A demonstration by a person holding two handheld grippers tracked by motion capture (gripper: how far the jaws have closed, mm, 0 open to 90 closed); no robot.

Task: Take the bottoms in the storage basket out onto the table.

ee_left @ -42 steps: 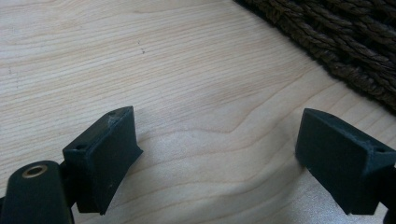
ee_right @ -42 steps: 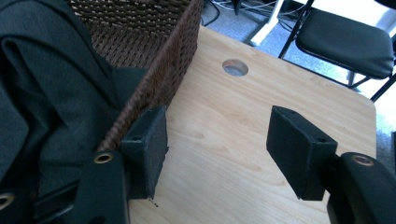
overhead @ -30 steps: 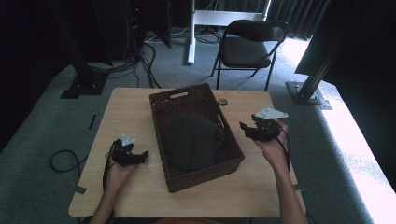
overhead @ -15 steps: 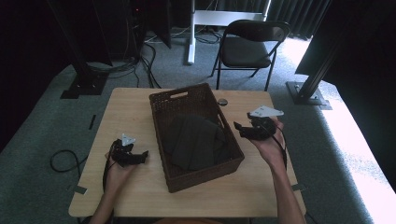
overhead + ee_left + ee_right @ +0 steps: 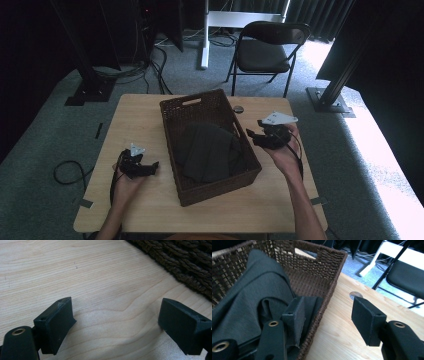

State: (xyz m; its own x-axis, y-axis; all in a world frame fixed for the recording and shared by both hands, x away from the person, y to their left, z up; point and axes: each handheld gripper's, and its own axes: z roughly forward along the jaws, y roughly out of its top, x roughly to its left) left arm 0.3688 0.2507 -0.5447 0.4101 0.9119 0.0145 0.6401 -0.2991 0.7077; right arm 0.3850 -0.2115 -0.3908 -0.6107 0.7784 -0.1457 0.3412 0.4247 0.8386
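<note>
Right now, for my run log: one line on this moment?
basket: holds dark cloth | left gripper: open, over table | right gripper: open, at basket rim

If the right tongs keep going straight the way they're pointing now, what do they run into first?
Most likely the basket's near wall: the right tongs are open and straddle its rim, one jaw over the dark cloth inside, the other over the table. Depth is unclear, so this is a judgement.

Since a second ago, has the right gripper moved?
Yes. The right gripper has come in leftward to the basket rim; its fingers are open, straddling the wall.
</note>
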